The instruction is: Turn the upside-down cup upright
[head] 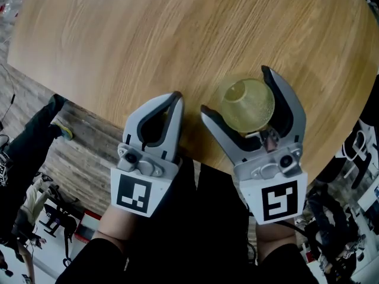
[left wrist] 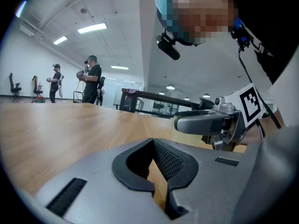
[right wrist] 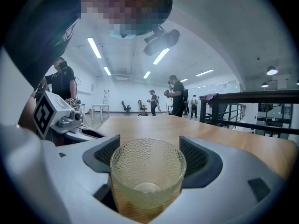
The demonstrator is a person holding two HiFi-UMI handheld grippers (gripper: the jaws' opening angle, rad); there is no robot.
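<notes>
A yellowish dimpled glass cup (head: pixel 246 104) stands mouth up between the jaws of my right gripper (head: pixel 234 89), over the round wooden table (head: pixel 148 40) near its front edge. In the right gripper view the cup (right wrist: pixel 148 181) fills the gap, and both dark pads (right wrist: pixel 103 155) lie against its sides, so that gripper (right wrist: pixel 148 146) is shut on it. My left gripper (head: pixel 176 96) rests beside it to the left, shut with nothing between its jaws. In the left gripper view its own jaws (left wrist: pixel 153 146) meet, and the right gripper (left wrist: pixel 210 122) shows beyond them.
The table's curved front edge (head: pixel 89 114) runs just under both grippers, with floor below it. Several people (left wrist: pixel 92 80) stand far off in the hall, along with chairs (right wrist: pixel 126 107) and a dark railing (right wrist: pixel 252 97).
</notes>
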